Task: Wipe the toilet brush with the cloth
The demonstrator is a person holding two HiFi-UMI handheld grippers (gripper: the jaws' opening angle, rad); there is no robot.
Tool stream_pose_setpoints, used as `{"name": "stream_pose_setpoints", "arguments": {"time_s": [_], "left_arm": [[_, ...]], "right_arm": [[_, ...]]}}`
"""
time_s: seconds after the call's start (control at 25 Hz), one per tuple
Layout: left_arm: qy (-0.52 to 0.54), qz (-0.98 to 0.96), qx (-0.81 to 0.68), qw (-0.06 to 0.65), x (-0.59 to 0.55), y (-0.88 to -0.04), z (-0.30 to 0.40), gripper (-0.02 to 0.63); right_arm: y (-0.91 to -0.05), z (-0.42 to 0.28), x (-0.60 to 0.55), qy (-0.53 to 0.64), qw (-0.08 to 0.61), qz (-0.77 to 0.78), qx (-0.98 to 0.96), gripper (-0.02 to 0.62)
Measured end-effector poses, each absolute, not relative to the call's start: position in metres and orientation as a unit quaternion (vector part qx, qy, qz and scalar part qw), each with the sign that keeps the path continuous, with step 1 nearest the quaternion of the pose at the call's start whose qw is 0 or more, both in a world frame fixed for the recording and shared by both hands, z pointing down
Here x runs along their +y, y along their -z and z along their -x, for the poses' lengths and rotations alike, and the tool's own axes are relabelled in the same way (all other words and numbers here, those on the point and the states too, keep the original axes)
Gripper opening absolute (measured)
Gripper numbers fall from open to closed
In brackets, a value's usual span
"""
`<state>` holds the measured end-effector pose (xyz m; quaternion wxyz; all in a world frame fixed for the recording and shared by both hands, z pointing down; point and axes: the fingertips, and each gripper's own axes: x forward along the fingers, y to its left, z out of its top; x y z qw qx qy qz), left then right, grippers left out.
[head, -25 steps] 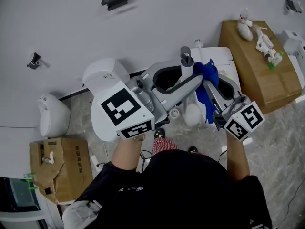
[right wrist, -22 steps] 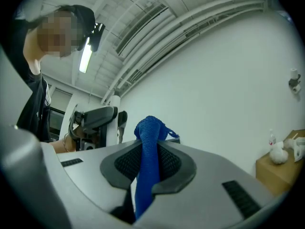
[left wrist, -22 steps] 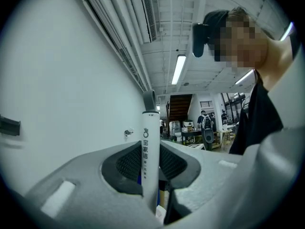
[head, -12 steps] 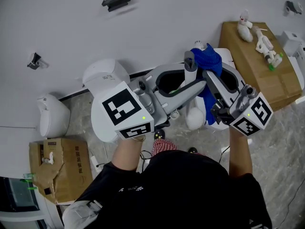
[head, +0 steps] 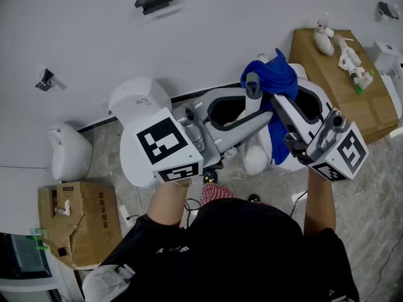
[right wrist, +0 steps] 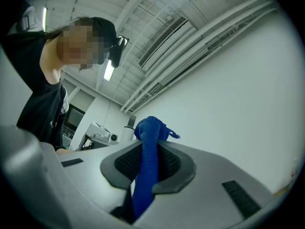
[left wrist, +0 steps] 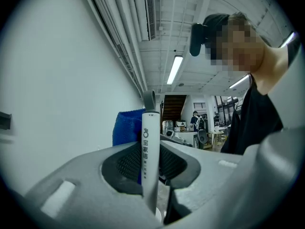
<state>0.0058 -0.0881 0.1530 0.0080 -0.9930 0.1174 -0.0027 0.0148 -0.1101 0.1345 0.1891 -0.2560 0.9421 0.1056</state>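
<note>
cloth lifted higher w/ right hand-held gripper clamping it, left hand-held gripper clamping toilet brush

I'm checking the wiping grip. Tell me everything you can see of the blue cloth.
The blue cloth looks like soft, nubby terry. It is bunched into a rope and pinched between the right tool's jaws. Its top end bunches against the grey tip of the white brush handle, and its tail hangs below.

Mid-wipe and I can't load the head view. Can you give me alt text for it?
The left gripper grips the toilet brush by its white handle, while the right gripper holds the blue cloth bunched against the handle's top end. A cardboard box sits at far right.
</note>
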Motion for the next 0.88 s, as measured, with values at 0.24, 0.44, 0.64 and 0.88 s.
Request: {"name": "stream_pose_setpoints", "arguments": {"time_s": [0.24,0.44,0.64,0.88], "left_arm": [[0.001,0.994,0.113,0.004,-0.088,-0.152,-0.006,0.091],[-0.013,0.994,0.108,0.007,-0.085,-0.143,-0.006,0.091],[-0.021,0.994,0.109,0.009,-0.084,-0.143,-0.007,0.091],[-0.02,0.993,0.115,0.014,-0.085,-0.14,-0.006,0.091]], "right_arm": [[-0.131,-0.013,-0.104,-0.13,0.179,0.243,0.945,0.064],[-0.144,-0.014,-0.108,-0.113,0.169,0.245,0.948,0.063],[-0.162,-0.01,-0.105,-0.094,0.166,0.233,0.954,0.063],[-0.165,-0.006,-0.104,-0.079,0.167,0.223,0.957,0.063]]}}
